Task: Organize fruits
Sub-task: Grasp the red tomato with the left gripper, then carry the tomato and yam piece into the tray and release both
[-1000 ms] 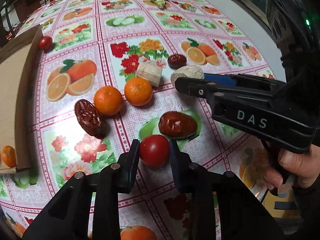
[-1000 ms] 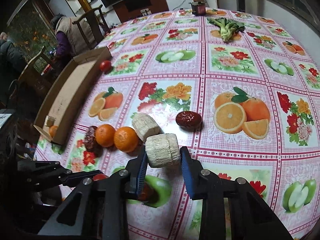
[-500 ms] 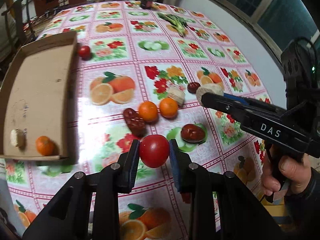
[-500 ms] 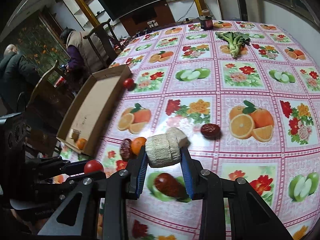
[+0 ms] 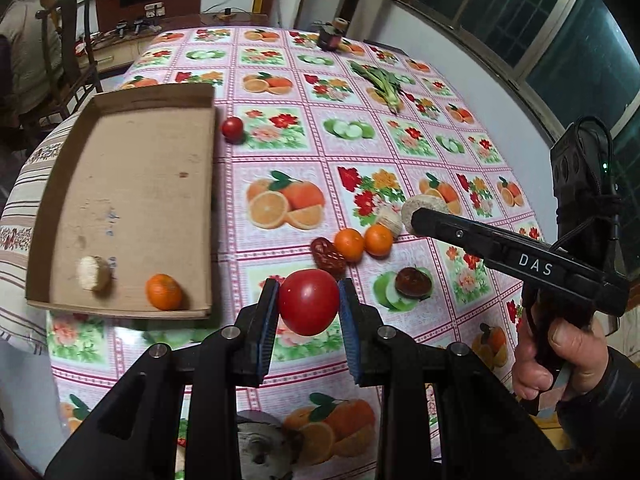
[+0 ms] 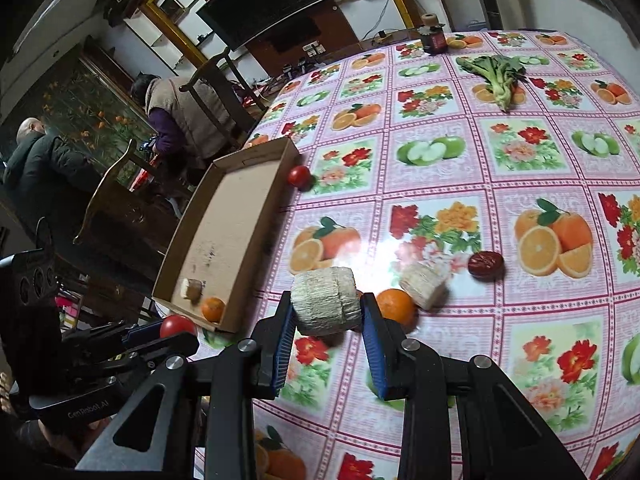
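Note:
My left gripper (image 5: 308, 304) is shut on a red tomato (image 5: 309, 301), held above the table to the right of the cardboard tray (image 5: 132, 196). The tray holds a beige cylinder piece (image 5: 93, 273) and a small orange (image 5: 163, 291). My right gripper (image 6: 325, 312) is shut on a beige ridged cylinder piece (image 6: 323, 300), lifted over the table. It also shows in the left wrist view (image 5: 418, 216). Two oranges (image 5: 362, 242), dark dates (image 5: 328, 258) and another beige piece (image 5: 390, 220) lie on the tablecloth. A second tomato (image 5: 233, 128) sits by the tray's far corner.
Leafy greens (image 6: 498, 74) and a dark jar (image 6: 434, 38) lie at the far side of the table. A date (image 6: 485, 265) sits alone right of centre. Chairs and seated people (image 6: 176, 112) are beyond the table's left edge. The tray overhangs the left table edge.
Both grippers have risen and pulled back from the table, each keeping its hold. The tray has come more fully into both views.

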The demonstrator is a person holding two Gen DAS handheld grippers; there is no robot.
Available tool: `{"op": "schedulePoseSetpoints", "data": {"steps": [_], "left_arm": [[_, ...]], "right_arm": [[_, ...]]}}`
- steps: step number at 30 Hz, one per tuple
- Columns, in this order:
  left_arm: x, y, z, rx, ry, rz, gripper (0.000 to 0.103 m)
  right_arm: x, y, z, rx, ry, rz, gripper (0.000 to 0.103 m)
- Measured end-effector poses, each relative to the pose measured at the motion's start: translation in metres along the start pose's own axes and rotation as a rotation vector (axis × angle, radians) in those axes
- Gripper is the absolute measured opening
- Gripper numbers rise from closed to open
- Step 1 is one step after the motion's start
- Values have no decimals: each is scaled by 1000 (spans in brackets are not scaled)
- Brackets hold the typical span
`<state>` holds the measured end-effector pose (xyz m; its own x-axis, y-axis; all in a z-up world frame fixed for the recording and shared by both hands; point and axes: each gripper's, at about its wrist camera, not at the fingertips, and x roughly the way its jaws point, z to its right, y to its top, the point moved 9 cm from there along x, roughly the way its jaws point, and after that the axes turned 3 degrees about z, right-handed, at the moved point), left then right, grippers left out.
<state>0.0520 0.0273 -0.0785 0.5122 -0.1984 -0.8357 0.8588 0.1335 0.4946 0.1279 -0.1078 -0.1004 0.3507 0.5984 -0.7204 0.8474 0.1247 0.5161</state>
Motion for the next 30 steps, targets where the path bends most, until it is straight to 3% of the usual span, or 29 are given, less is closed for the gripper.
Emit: {"op": "schedulePoseSetpoints", "data": {"steps": [30], "left_arm": [[-1,21,-143,-74,65,-29,26]], "right_arm": [[68,14,-114,-138,26,-27,33]]}}
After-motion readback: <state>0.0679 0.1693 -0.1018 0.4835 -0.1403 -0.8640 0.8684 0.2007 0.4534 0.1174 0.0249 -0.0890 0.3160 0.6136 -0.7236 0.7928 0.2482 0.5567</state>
